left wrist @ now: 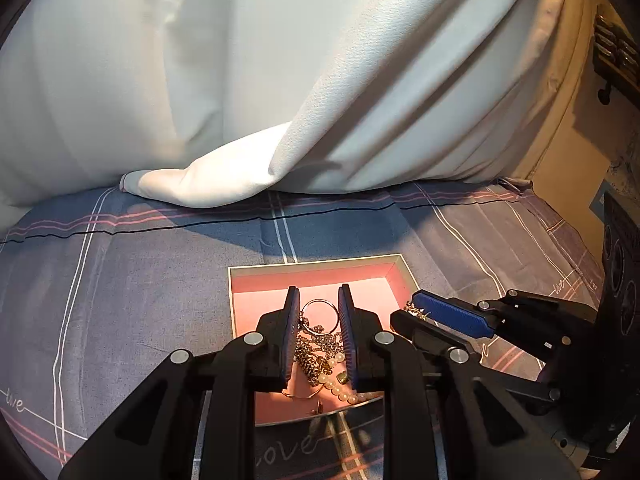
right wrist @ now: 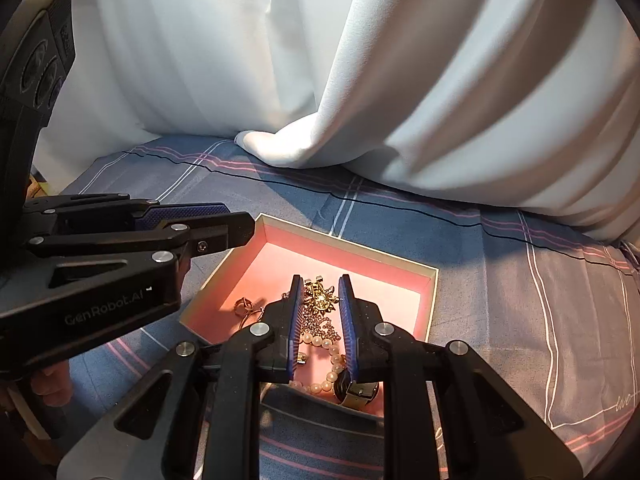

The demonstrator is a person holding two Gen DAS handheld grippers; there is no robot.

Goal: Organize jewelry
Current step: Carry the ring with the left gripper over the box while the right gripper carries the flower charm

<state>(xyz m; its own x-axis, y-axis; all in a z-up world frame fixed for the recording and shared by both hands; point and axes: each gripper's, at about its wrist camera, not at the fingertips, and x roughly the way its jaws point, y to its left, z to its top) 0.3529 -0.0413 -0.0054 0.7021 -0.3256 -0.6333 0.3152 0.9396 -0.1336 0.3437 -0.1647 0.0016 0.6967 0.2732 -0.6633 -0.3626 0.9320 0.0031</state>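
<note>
Left wrist view: the left hand-held gripper [left wrist: 319, 300] is hanging released over a pink-lined box [left wrist: 394, 280] sitting on the checked bedsheet [left wrist: 140, 280], its pads either side of a silver ring [left wrist: 320, 314] and tangled chains [left wrist: 316, 350]; pearls [left wrist: 334, 384] are lying toward 6 o'clock. The right hand-held gripper [left wrist: 412, 308] is reaching in from 3 o'clock.

Right wrist view: the right hand-held gripper [right wrist: 320, 292] is standing released (nothing between its pads) above a gold brooch [right wrist: 320, 294], with a pearl strand [right wrist: 320, 340] below it inside the box [right wrist: 424, 300]. A white curtain [right wrist: 360, 60] is draping behind at 12 o'clock.
</note>
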